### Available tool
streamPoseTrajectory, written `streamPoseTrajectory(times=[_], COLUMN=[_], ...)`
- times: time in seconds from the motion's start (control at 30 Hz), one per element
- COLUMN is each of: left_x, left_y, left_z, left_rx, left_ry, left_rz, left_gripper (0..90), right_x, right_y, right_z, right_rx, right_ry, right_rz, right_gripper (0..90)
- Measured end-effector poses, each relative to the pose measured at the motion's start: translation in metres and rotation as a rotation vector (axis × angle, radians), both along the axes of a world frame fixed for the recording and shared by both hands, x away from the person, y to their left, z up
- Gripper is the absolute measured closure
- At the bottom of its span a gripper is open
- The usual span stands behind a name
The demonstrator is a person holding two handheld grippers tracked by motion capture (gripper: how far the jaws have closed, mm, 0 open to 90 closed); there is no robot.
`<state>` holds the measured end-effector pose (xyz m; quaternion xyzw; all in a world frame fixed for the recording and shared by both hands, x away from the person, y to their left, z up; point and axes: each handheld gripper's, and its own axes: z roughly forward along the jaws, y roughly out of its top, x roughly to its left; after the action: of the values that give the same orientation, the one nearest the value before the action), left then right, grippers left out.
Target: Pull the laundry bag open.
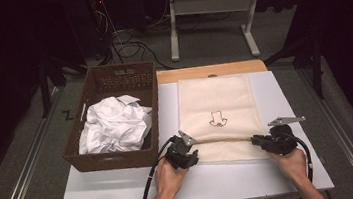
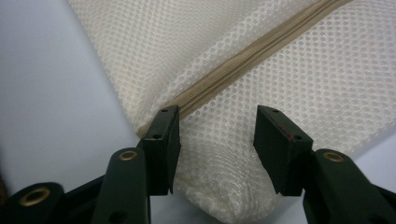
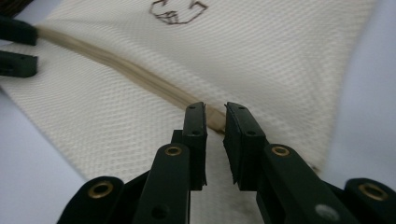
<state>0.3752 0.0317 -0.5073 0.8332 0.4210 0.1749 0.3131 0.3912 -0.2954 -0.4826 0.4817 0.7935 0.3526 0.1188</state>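
the cream mesh bag [image 1: 217, 117] lies flat on the white counter [image 1: 124, 191], in the middle and a bit toward the right edge, with its zipper [image 2: 243, 60] running side to side close to the near edge. the job in hand looks like opening that zipper so the bag can take the white cloth [image 1: 114, 124].

nearest, two hands come in from the near edge. the left hand [image 1: 168, 176] holds the left hand-held gripper [image 1: 187, 156] low at the bag's near left corner, pointing across and a little away. its jaws stand about half open with a puffy bit of mesh between them, and the pads do not press on it. the right hand [image 1: 292, 162] holds the right hand-held gripper [image 1: 262, 142] low at the right end of the zipper, pointing in toward the left one. its jaws are almost together, with a thin gap, right at the zipper's end. i cannot tell if they pinch the little pull.

to do this step well, i think the left one should close on the mesh and hold the bag still. the right one should grab the pull firmly, then slide along the zipper line, flat and slow, so the mesh does not bunch up.

farther off, by the far left corner, the brown basket [image 1: 121, 158] holds the crumpled white cloth.
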Motion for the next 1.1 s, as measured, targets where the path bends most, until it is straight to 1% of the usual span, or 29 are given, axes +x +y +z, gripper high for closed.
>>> streamPoseTrajectory(times=[0.03,0.07,0.1,0.17,0.2,0.23,0.3,0.37,0.43,0.47,0.5,0.57,0.6,0.63,0.7,0.77,0.83,0.87,0.97,1.0,1.03,1.1], left_x=[0.0,0.0,0.0,0.001,0.001,0.001,0.002,0.002,0.002,0.002,0.002,0.002,0.002,0.003,0.004,0.006,0.007,0.007,0.007,0.007,0.007,0.008], left_y=[0.0,0.0,-0.001,-0.003,-0.004,-0.006,-0.007,-0.009,-0.012,-0.014,-0.016,-0.02,-0.022,-0.024,-0.028,-0.031,-0.034,-0.035,-0.039,-0.04,-0.042,-0.045], left_z=[0.0,0.001,0.001,0.002,0.002,0.003,0.003,0.003,0.004,0.005,0.006,0.008,0.009,0.01,0.011,0.012,0.012,0.011,0.011,0.011,0.012,0.012], left_rx=[0.004,0.009,0.013,0.02,0.02,0.008,0.004,0.002,0.001,0.002,-0.001,-0.006,-0.011,-0.013,-0.029,-0.047,-0.052,-0.063,-0.055,-0.061,-0.06,-0.059], left_ry=[0.0,0.001,0.001,0.003,0.002,0.008,0.01,0.008,0.006,0.006,0.006,0.007,0.009,0.01,0.017,0.032,0.044,0.053,0.057,0.06,0.058,0.057], left_rz=[0.0,-0.001,-0.001,-0.004,-0.008,-0.016,-0.021,-0.027,-0.034,-0.039,-0.041,-0.057,-0.063,-0.068,-0.079,-0.091,-0.101,-0.105,-0.125,-0.125,-0.133,-0.146], left_gripper=[51.3,51.4,51.4,51.6,51.4,51.1,51.0,50.7,50.4,50.3,50.4,50.4,50.4,50.5,50.9,51.6,51.7,52.0,53.1,53.6,53.9,55.0], right_x=[-0.001,-0.001,-0.001,0.0,0.002,0.002,0.002,0.001,0.001,0.001,0.001,0.003,0.004,0.005,0.006,0.006,0.005,0.006,0.004,0.003,0.003,0.003], right_y=[-0.003,-0.009,-0.009,-0.013,-0.016,-0.016,-0.015,-0.012,-0.01,-0.01,-0.011,-0.013,-0.013,-0.012,-0.011,-0.011,-0.011,-0.01,-0.004,-0.002,-0.001,0.0], right_z=[0.001,0.0,0.0,-0.001,-0.002,-0.002,-0.002,-0.002,-0.002,-0.002,-0.002,-0.003,-0.004,-0.007,-0.008,-0.008,-0.008,-0.008,-0.009,-0.009,-0.009,-0.009], right_rx=[-0.012,-0.054,-0.054,-0.074,-0.074,-0.074,-0.079,-0.102,-0.136,-0.146,-0.145,-0.137,-0.132,-0.125,-0.129,-0.126,-0.126,-0.127,-0.152,-0.165,-0.168,-0.155], right_ry=[-0.002,-0.023,-0.023,-0.023,-0.02,-0.019,-0.019,-0.025,-0.032,-0.032,-0.031,-0.018,-0.004,0.023,0.019,0.02,0.018,0.019,0.003,-0.004,-0.004,-0.011], right_rz=[-0.022,-0.057,-0.057,-0.089,-0.104,-0.106,-0.109,-0.11,-0.123,-0.13,-0.134,-0.138,-0.134,-0.129,-0.129,-0.125,-0.12,-0.113,-0.088,-0.084,-0.081,-0.073], right_gripper=[79.0,74.7,74.7,70.5,67.9,66.1,64.3,62.1,58.8,57.6,56.9,56.0,56.1,56.3,56.7,57.9,58.9,59.3,60.3,60.7,61.1,63.3])
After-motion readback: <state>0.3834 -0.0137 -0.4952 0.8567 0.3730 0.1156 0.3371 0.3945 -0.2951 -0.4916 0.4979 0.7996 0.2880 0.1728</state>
